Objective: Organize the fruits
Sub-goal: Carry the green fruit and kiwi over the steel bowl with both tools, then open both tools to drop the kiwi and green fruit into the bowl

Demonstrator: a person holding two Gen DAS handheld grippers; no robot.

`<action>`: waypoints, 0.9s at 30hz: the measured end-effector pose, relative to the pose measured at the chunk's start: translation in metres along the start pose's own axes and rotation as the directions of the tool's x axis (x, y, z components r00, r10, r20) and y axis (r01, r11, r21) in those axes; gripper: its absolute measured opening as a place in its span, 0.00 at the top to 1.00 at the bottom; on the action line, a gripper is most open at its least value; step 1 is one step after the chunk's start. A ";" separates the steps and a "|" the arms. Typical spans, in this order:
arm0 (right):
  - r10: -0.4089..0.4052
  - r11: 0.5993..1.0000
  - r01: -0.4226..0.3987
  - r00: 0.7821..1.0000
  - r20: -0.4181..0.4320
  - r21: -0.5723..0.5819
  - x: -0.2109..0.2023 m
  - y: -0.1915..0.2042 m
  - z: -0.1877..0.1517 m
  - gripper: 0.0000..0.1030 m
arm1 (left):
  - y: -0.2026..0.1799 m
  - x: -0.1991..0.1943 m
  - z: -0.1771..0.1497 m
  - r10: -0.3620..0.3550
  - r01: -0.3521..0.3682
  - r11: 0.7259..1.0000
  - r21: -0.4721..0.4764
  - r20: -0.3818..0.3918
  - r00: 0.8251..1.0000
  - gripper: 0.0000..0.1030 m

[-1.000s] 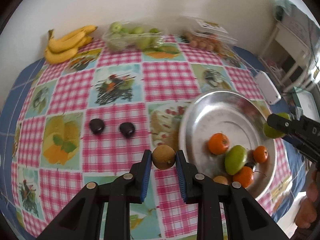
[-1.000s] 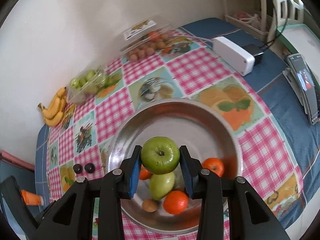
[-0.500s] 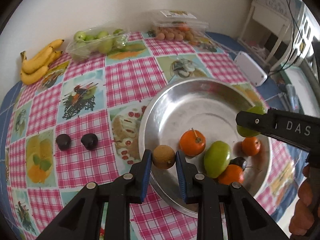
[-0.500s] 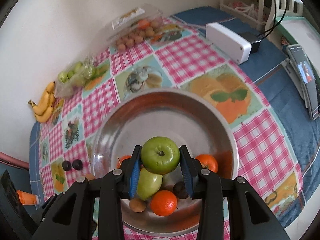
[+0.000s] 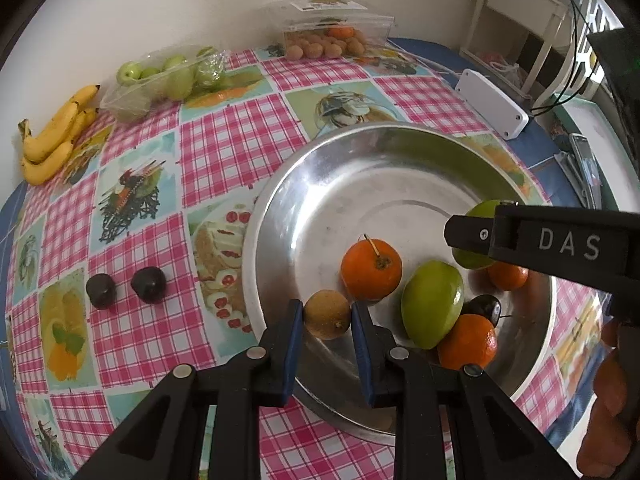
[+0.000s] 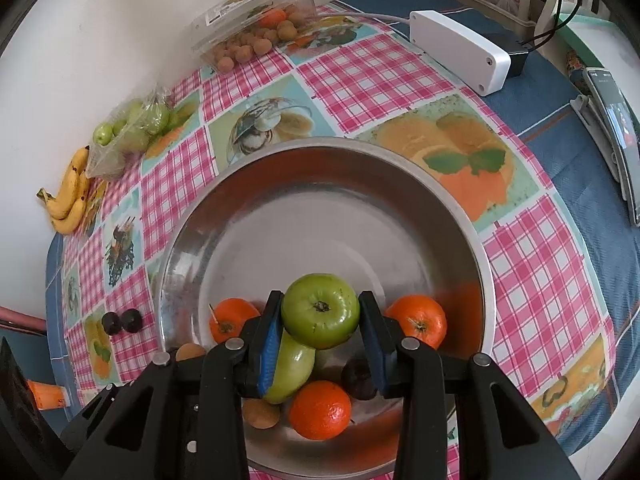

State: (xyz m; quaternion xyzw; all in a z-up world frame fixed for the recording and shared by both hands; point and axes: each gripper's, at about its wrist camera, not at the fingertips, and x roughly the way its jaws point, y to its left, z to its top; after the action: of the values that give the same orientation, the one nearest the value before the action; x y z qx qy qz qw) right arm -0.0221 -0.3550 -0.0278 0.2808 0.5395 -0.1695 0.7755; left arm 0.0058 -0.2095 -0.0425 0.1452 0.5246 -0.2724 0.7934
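Both grippers are carrying fruit right now: I am gripping a small brown round fruit [image 5: 327, 314] in the left gripper [image 5: 325, 318], holding it just over the near-left rim of the steel bowl [image 5: 280, 200], and I am clamping a green apple [image 6: 320, 310] in the right gripper [image 6: 320, 328], hanging it above the fruit lying in the near part of the bowl. Below the apple I am seeing an oblong green fruit [image 6: 292, 368], three oranges [image 6: 320, 410] and a dark plum [image 6: 358, 374], with another brown fruit [image 6: 260, 414] at the near rim. Two dark plums [image 5: 148, 285] are sitting on the checked tablecloth [image 5: 236, 136] to the left of the bowl, and bananas [image 5: 56, 136], a bag of green fruit [image 5: 168, 80] and a clear box of small brown fruit [image 5: 332, 36] are lining the far edge. I judge I am in the placing step for both pieces. Next I should be lowering each one onto bare metal, the apple further from me where the bowl is free, and opening the fingers gently so nothing rolls; the two grippers are close, so I would be releasing one at a time.
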 end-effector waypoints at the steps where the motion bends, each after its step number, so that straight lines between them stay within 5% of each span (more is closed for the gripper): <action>1: -0.002 1.000 0.002 1.000 0.000 -0.001 0.000 0.000 0.000 0.62 | 0.000 0.000 0.000 0.000 0.000 1.000 0.001 -0.002 1.000 0.74; 27: -0.024 0.999 0.024 1.000 -0.004 -0.023 0.002 0.003 0.000 0.62 | -0.001 0.007 -0.004 -0.017 0.018 1.000 0.017 -0.036 0.999 0.74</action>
State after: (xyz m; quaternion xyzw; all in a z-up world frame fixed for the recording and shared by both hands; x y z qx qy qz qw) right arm -0.0197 -0.3523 -0.0288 0.2658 0.5463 -0.1722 0.7754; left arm 0.0043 -0.2098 -0.0505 0.1524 0.5374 -0.2814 0.7803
